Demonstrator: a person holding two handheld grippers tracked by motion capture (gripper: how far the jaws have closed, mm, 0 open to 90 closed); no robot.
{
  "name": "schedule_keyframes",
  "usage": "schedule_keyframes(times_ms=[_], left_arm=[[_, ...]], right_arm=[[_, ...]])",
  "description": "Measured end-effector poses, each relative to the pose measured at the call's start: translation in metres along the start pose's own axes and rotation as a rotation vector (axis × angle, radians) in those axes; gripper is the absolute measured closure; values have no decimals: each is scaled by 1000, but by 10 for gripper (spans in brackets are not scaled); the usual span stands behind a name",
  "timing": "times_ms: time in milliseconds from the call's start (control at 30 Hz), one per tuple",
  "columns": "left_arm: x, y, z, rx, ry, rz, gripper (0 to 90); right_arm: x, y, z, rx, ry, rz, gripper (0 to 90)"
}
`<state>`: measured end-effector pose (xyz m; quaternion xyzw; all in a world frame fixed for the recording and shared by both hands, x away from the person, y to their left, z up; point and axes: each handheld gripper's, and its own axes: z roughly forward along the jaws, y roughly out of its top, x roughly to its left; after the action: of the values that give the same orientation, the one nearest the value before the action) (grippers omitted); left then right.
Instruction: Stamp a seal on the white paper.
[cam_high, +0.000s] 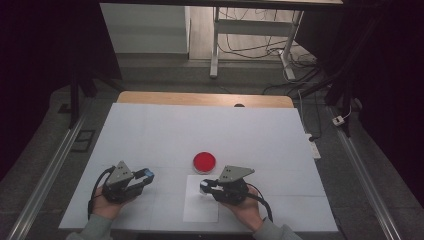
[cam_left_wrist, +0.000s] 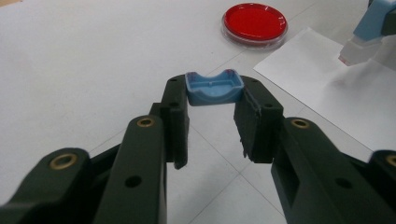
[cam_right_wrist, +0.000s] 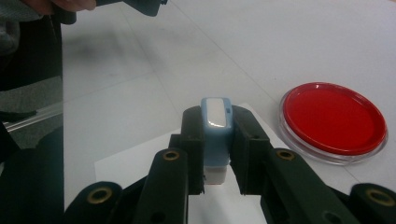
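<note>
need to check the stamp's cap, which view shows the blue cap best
The left gripper view: the blue cap sits close up, pinched between the left claw tips, hollow side visible. The high view shows it as a small blue speck; the right gripper view catches just an edge at top.

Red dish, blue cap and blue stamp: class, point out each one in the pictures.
red dish (cam_high: 204, 161), high view, centre of its red inside.
blue cap (cam_left_wrist: 214, 88), left gripper view, its hollow middle.
blue stamp (cam_right_wrist: 216, 122), right gripper view, its top face.

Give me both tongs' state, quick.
Left tongs: shut on the blue cap.
Right tongs: shut on the blue stamp.
</note>
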<state>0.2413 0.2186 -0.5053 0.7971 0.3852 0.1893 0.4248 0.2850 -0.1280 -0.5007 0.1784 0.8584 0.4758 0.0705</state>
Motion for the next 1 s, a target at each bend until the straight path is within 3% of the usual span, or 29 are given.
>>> schedule_keyframes(times_ms=[1000], left_arm=[[-1,0,0,1,-1,5,654]], right_arm=[[0,-6,13,22,-19,-9,758]])
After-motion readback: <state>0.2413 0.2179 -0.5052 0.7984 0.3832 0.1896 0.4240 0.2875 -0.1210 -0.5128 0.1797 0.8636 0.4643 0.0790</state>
